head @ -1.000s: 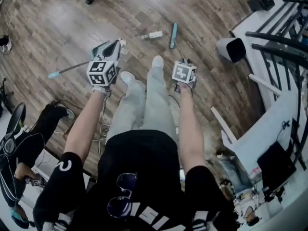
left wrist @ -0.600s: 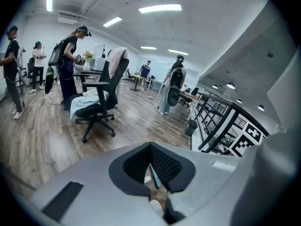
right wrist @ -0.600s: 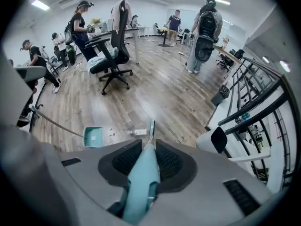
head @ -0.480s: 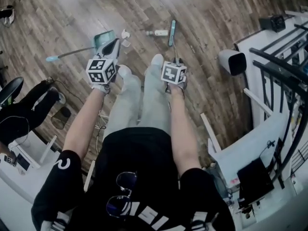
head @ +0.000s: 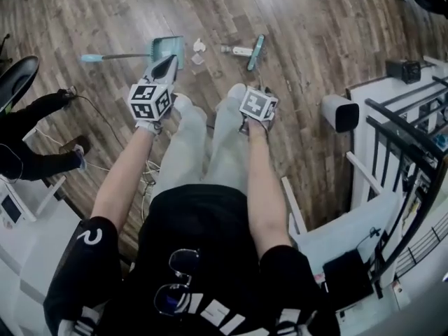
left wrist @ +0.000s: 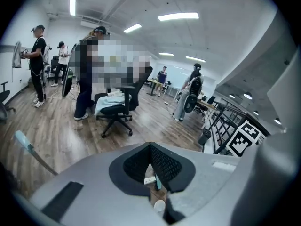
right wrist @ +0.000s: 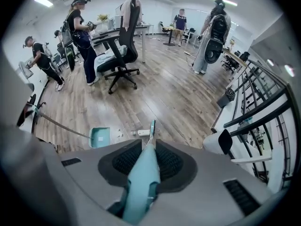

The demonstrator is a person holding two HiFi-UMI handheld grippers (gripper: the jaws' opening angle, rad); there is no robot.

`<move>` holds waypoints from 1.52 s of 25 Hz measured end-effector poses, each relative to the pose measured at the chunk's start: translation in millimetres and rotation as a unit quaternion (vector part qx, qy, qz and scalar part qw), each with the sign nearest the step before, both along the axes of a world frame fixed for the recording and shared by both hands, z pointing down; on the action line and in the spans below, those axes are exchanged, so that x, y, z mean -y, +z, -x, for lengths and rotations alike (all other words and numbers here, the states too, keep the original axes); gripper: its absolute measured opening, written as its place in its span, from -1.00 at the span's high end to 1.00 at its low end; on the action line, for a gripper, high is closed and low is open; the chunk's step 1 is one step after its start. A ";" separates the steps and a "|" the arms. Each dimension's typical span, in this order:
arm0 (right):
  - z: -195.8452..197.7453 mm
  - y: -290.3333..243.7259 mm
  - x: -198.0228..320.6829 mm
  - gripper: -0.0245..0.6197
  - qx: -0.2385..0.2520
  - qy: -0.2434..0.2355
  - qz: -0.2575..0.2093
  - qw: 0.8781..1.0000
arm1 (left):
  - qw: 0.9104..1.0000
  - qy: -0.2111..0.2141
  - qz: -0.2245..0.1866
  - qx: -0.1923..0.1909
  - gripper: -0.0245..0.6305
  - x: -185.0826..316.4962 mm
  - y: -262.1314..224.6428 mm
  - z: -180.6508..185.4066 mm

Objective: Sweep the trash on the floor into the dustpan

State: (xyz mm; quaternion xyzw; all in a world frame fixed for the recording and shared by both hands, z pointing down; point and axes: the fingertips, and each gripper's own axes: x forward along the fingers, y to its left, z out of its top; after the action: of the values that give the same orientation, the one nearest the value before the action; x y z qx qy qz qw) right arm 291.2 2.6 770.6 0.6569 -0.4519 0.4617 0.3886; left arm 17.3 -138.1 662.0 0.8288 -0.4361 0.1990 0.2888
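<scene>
The right gripper [right wrist: 149, 149] clamps the slim teal broom [right wrist: 140, 185], its long axis running away from the person to its head on the floor [head: 315, 33], just right of white trash [head: 199, 46] and the teal dustpan [head: 169, 49]; the left gripper [left wrist: 150, 147] has its jaws together, empty.

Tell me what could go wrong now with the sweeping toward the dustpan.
The dustpan lies free on the floor, the left gripper shut near it on nothing, so a push may slide it away. The long white piece beside the broom head may roll past the pan.
</scene>
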 end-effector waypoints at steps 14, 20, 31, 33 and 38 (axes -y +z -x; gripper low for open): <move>120.3 1.7 25.0 0.66 0.022 -0.028 -0.004 0.999 | 1.000 -0.030 0.003 -0.004 0.93 0.4 4.4 102.9; 169.8 2.8 42.3 0.66 0.036 -0.079 -0.019 0.996 | 0.999 -0.038 0.004 -0.005 0.93 1.9 4.5 139.9; 256.3 7.6 61.6 0.66 0.096 -0.168 -0.030 0.981 | 0.998 -0.063 0.010 -0.005 0.93 1.4 12.7 191.0; 268.5 5.8 66.0 0.66 0.115 -0.177 -0.035 0.977 | 0.998 -0.066 0.012 -0.005 0.93 2.9 13.6 196.6; 289.3 3.1 68.5 0.66 0.158 -0.187 -0.054 0.968 | 0.998 -0.069 0.015 -0.006 0.93 4.1 15.6 200.4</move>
State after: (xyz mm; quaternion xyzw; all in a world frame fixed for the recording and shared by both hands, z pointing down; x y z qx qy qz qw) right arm 1.9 -65.9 773.7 0.4989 -0.6468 0.4540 0.3559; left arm -183.1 -142.2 677.7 0.7936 -0.4872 0.1805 0.3168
